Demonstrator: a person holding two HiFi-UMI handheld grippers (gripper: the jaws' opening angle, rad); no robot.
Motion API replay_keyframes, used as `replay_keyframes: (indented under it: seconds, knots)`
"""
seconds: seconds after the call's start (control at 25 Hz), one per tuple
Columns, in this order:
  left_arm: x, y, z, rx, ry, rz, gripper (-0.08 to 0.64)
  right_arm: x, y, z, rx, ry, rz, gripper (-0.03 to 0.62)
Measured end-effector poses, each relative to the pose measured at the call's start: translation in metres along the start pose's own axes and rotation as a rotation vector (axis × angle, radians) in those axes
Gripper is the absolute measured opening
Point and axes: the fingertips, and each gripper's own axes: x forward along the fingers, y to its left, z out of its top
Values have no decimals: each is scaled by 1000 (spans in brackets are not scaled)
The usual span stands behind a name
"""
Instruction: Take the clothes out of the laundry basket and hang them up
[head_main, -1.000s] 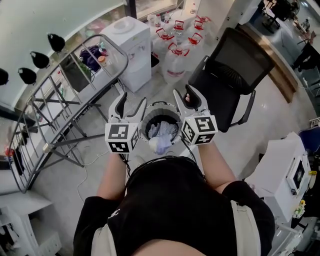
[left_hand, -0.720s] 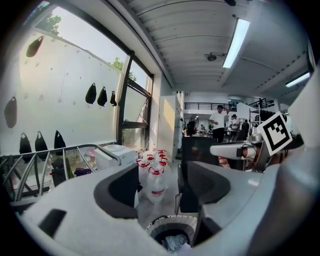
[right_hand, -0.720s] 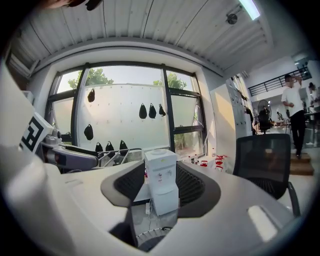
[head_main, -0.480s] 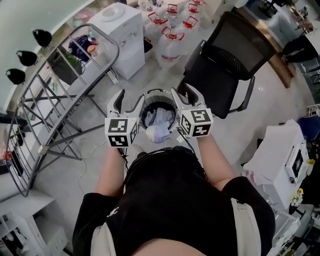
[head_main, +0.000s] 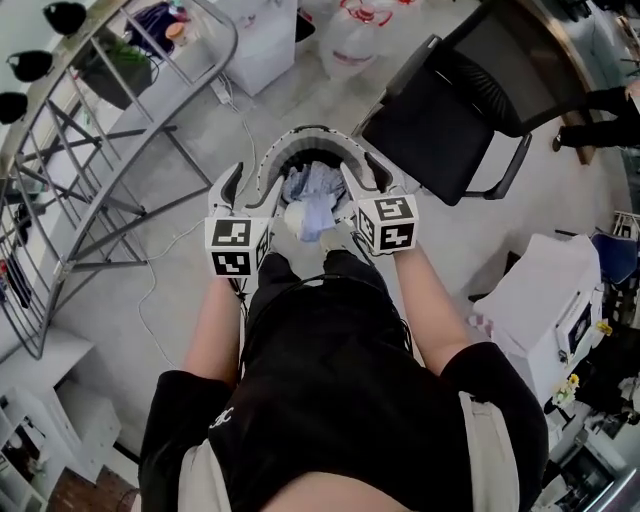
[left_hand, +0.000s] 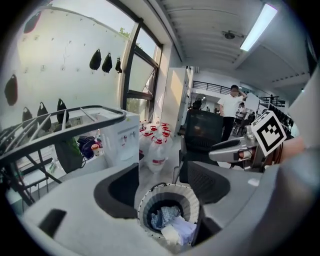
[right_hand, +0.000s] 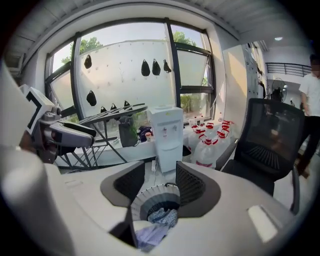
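**A:** How do the two grippers stand?

**B:** The left gripper (left_hand: 160, 177) has its jaws wide apart. They have just been opening, and the pads press on nothing. The right gripper (right_hand: 160, 176) is open too, a little less wide, and it holds nothing. In each gripper view the laundry basket (left_hand: 170, 192) shows in the gap between the jaws, but it lies beyond the tips and apart from them.

**A:** And where are the clothes?

**B:** The clothes (left_hand: 162, 216) are in the basket. A blue patterned piece lies deeper and a pale piece lies at the near rim. The basket stands on the floor (head_main: 480, 260).

**A:** What is around it?

**B:** At its left is a metal drying rack (right_hand: 117, 111), and at its right, near it, a black office chair (head_main: 440, 120). Behind the basket are a white water dispenser (right_hand: 166, 132) and water bottles (left_hand: 156, 152) with red caps. Farther back stands a person in a white shirt (left_hand: 231, 107).

**A:** What is hard to see?

**B:** In the head view the holder's own body (head_main: 340, 400) covers the lower part. In the gripper views the gripper bodies cut off the near wall of the basket. I cannot tell how deep the clothes go, or what the dark shapes (right_hand: 155, 67) on the pane are.
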Motion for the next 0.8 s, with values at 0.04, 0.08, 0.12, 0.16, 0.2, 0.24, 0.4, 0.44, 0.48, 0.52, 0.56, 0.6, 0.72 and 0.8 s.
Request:
replay_keyframes:
  seconds: [0.04, 0.08, 0.12, 0.16, 0.2, 0.24, 0.4, 0.44, 0.48, 0.52, 0.56, 0.6, 0.72, 0.8]
  knots:
    - [2, 2, -9, -11, 15, 4, 299, 7, 1, -10, -10, 29, 9, 195]
    - [5, 4, -17, -21, 29, 8, 299, 14, 2, -21, -23, 58, 19, 195]
    - [8, 7, -25, -30, 42, 12, 299, 22, 2, -30, -36, 85, 30, 195]
    - [12, 9, -33, -39, 55, 16, 299, 30, 2, -39, -49, 112, 40, 195]
    - [15, 12, -40, -47, 68, 20, 299, 39, 1, -48, -60, 137, 50, 195]
    - [19, 15, -47, -55, 79, 25, 299, 47, 1, -56, -70, 161, 60, 195]
    - [29, 23, -79, -89, 117, 48, 299, 80, -2, -92, -112, 249, 97, 195]
    - [31, 25, -87, -97, 126, 55, 299, 88, -3, -103, -122, 271, 106, 195]
    - [34, 27, -97, -104, 135, 63, 299, 97, -4, -114, -131, 294, 116, 195]
    - [37, 28, -106, -112, 146, 71, 299, 107, -5, -126, -140, 318, 128, 195]
    - [40, 30, -116, -120, 157, 78, 299, 116, -5, -138, -151, 344, 141, 195]
    - [44, 31, -126, -129, 168, 85, 299, 127, -5, -151, -166, 371, 157, 195]
    - [60, 38, -155, -157, 195, 99, 299, 161, -5, -191, -231, 457, 206, 195]
    - [74, 43, -176, -171, 212, 102, 299, 186, -8, -215, -300, 505, 230, 195]
